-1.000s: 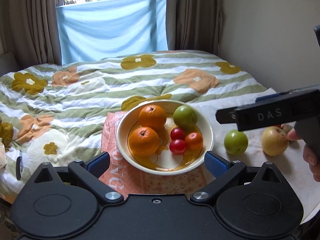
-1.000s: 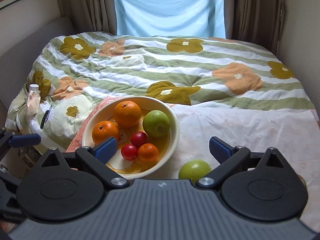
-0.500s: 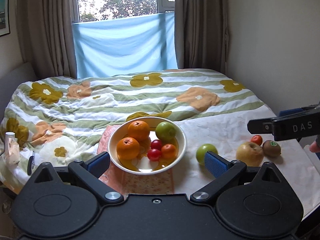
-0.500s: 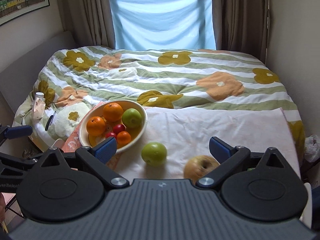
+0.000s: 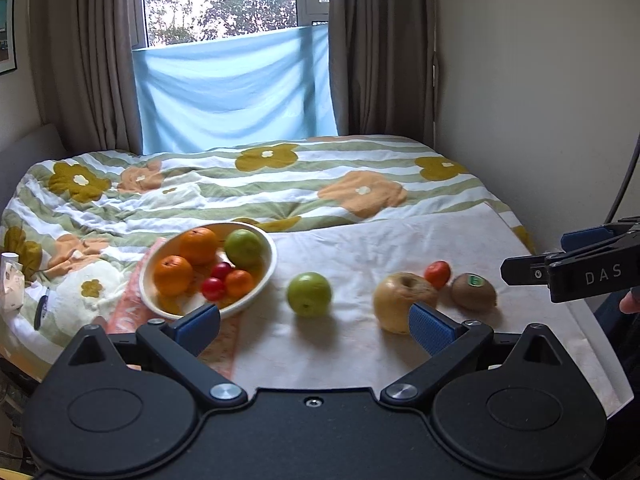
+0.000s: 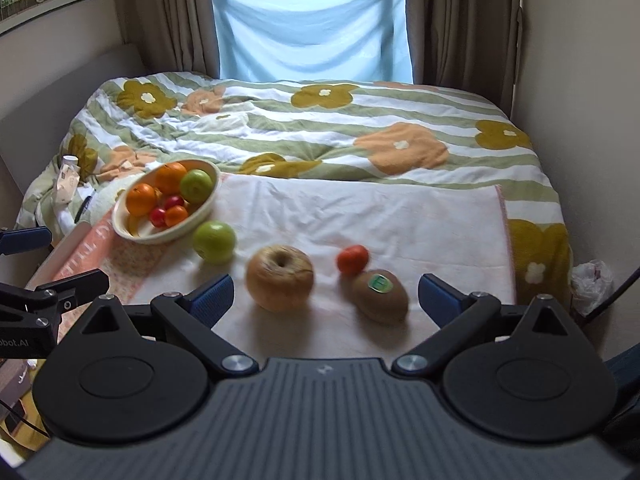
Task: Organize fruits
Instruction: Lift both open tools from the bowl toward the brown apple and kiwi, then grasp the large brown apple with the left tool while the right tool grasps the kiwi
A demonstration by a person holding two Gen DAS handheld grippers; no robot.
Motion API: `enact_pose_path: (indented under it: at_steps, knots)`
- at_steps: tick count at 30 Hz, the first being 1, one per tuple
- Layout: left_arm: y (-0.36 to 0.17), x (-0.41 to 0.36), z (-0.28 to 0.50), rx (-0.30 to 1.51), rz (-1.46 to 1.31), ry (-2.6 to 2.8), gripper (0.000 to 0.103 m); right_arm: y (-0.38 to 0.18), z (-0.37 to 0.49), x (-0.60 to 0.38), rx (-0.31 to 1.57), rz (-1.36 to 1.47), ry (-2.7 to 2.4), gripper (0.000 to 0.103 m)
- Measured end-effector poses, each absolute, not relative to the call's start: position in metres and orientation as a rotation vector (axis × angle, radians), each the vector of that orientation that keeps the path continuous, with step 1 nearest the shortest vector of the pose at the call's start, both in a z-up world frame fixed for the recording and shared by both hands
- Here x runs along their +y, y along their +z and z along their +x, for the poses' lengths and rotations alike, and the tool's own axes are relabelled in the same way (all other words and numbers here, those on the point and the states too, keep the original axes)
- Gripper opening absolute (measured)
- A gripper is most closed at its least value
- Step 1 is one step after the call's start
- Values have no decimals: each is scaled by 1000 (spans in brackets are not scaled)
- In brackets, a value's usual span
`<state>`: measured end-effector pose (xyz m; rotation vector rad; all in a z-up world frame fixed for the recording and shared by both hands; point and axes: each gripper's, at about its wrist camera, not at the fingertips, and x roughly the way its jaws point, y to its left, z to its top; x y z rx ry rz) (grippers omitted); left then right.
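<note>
Brown fuzzy kiwi (image 6: 380,295) near the white cloth's (image 6: 360,216) front edge suits the empty, wide-open right gripper (image 6: 325,295); left gripper (image 5: 314,322) gapes empty too.

Left gripper (image 5: 314,326), black two-finger body with blue pads: jaws spread wide, nothing between them, held level and pointing forward. Its near finger shows at the left edge of the right wrist view.

Right gripper (image 6: 325,296), same black build with blue pads: jaws spread wide, nothing gripped, tilted slightly downward. In the left wrist view it enters from the right edge, seen side-on, with a fingertip of the person's right hand (image 5: 630,303) showing behind it.
</note>
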<state>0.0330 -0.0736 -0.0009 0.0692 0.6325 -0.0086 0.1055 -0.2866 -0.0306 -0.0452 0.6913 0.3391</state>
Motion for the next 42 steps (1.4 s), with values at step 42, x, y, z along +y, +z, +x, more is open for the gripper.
enact_pose_path:
  at_steps: [42]
  knots:
    - [-118, -147, 164, 762, 228, -238, 80, -151, 207, -319, 770, -148, 465, 88]
